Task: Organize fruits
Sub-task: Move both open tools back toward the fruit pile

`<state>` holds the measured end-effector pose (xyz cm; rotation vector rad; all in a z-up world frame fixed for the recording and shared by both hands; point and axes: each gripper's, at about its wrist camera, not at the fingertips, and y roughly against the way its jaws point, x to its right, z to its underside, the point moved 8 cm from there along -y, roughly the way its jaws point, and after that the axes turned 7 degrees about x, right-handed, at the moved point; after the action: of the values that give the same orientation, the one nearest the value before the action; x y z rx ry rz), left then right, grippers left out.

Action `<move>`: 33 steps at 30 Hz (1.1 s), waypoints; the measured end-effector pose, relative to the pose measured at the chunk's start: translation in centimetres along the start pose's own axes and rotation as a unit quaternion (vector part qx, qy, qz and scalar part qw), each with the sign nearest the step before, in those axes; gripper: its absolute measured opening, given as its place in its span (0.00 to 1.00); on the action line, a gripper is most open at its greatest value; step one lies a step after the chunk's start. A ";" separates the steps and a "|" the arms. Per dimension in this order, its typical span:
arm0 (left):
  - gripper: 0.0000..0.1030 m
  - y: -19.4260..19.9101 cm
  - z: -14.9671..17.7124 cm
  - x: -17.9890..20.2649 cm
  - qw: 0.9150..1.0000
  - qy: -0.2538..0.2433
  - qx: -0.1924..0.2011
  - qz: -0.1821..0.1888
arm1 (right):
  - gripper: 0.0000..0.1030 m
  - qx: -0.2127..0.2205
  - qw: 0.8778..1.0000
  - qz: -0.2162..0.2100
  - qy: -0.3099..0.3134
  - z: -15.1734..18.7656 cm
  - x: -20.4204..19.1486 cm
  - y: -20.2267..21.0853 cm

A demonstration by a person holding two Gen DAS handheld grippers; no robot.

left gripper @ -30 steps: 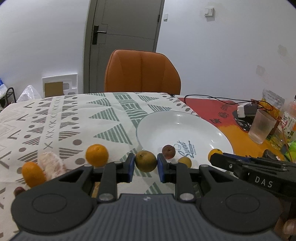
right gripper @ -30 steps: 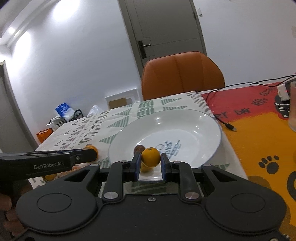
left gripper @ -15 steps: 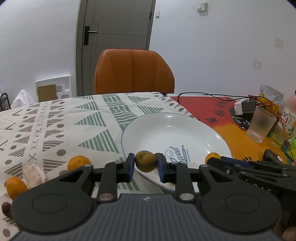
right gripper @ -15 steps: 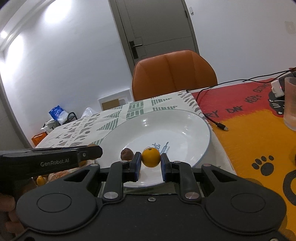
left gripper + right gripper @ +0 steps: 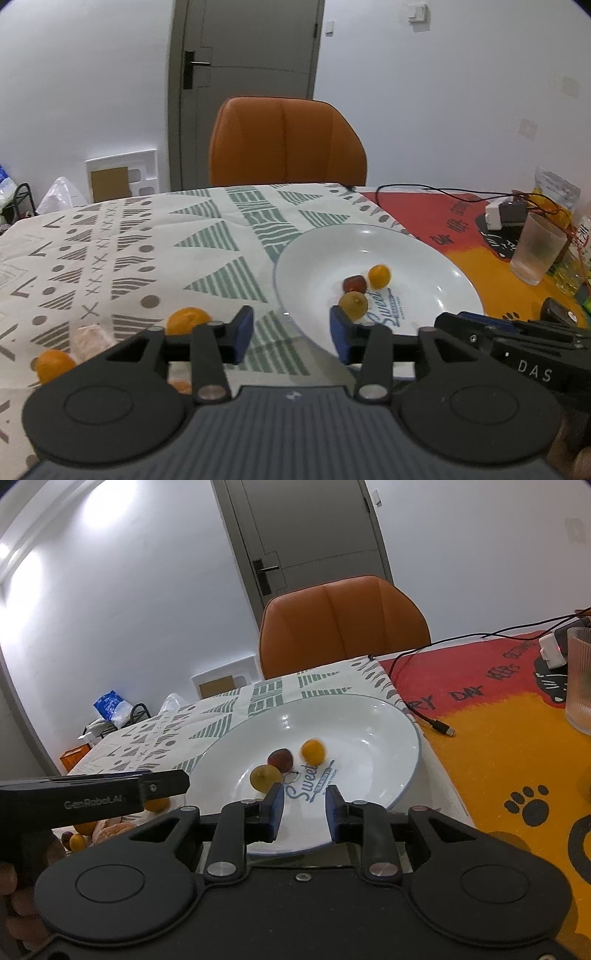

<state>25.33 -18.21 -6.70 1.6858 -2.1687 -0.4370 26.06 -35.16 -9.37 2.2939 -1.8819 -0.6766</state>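
A white plate (image 5: 436, 258) (image 5: 384, 738) holds three small fruits: a greenish-brown one (image 5: 354, 305) (image 5: 265, 775), a dark red one (image 5: 354, 284) (image 5: 280, 758) and a small orange one (image 5: 379, 276) (image 5: 313, 751). My left gripper (image 5: 291, 334) is open and empty at the plate's near left rim. My right gripper (image 5: 304, 808) is open and empty over the plate's near edge. Oranges (image 5: 188, 319) (image 5: 53, 365) and a peeled one (image 5: 90, 338) lie on the patterned cloth to the left.
An orange chair (image 5: 286, 142) stands behind the table. A ribbed glass (image 5: 535, 249) (image 5: 580, 679), a charger with cables (image 5: 504, 214) and packets sit at the right on the red-orange mat (image 5: 498, 716). More fruit (image 5: 79, 840) lies under the left gripper's body.
Both grippers opened and let go of their fruits. The greenish-brown fruit and the small orange one now lie in the plate beside the dark red one.
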 end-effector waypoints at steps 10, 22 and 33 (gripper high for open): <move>0.59 1.8 0.0 -2.5 1.000 0.014 0.007 -0.023 | 0.34 0.000 1.000 -0.009 0.011 0.0 -1.7 0.0; 0.67 4.5 0.2 -5.9 0.998 0.029 0.019 -0.051 | 0.58 0.002 0.999 -0.022 0.033 0.2 -4.9 0.1; 0.70 6.9 0.8 -9.8 0.995 0.050 0.025 -0.082 | 0.93 0.007 0.998 -0.043 0.053 0.6 -8.7 -0.2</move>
<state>21.23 -6.96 -5.16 1.8804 -1.9935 -0.3352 24.84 -26.75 -7.61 2.3814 -1.7567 -0.5396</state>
